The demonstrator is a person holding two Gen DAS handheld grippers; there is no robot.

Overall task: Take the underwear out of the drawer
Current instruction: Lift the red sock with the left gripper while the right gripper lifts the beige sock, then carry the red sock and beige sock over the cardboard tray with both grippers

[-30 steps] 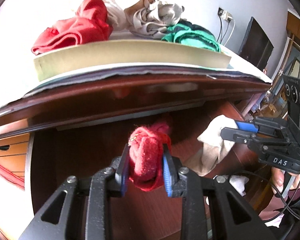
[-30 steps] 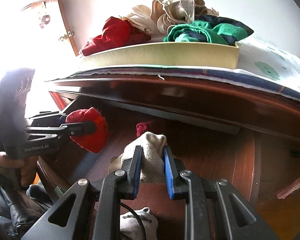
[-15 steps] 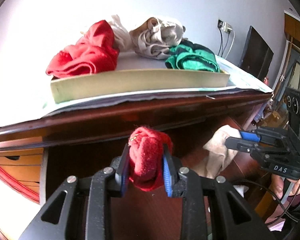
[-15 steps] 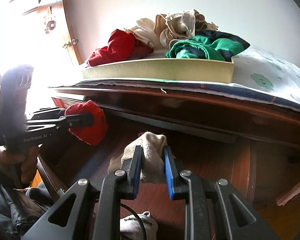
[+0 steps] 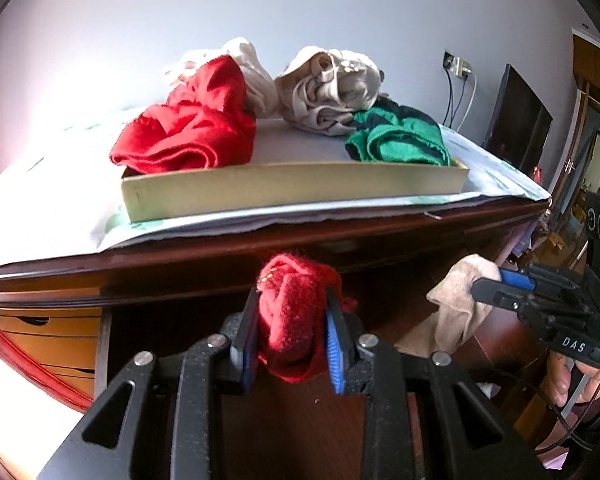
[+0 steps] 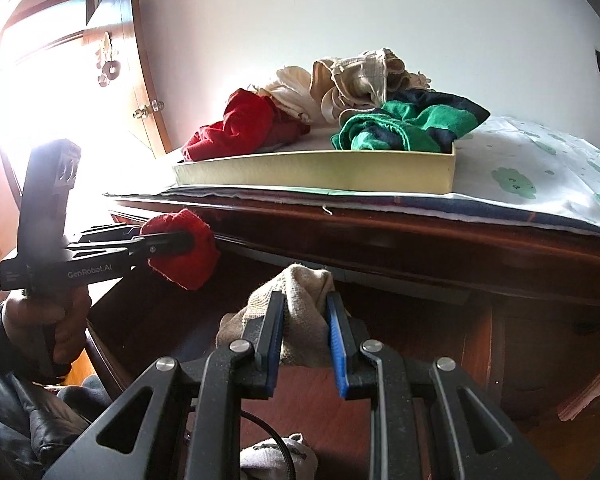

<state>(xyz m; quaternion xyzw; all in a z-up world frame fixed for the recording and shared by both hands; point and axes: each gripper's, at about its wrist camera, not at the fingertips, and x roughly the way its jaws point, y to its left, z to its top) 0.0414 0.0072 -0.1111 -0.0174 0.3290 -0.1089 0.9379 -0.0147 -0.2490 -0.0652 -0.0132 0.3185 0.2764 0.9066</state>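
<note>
My left gripper (image 5: 294,328) is shut on a red fuzzy garment (image 5: 296,312), held above the open dark wooden drawer (image 5: 284,420). My right gripper (image 6: 304,328) is shut on a beige garment (image 6: 300,312) over the same drawer. In the left wrist view the right gripper (image 5: 484,286) shows at the right with the beige garment (image 5: 460,304) hanging from it. In the right wrist view the left gripper (image 6: 180,240) shows at the left with the red garment (image 6: 184,256). Both held pieces sit just below the dresser's top edge.
On the dresser top a shallow yellow tray (image 5: 292,190) holds red (image 5: 192,132), cream (image 5: 328,88) and green (image 5: 396,136) clothes, on a white cloth (image 6: 540,176). A dark screen (image 5: 516,120) stands at the far right. Another pale cloth (image 6: 276,456) lies below my right gripper. A hand (image 6: 44,320) grips the left handle.
Both grippers have risen a little with their garments, and both views have tilted up, so the tray and its clothes now sit lower in the frames with the tray's inside showing.
</note>
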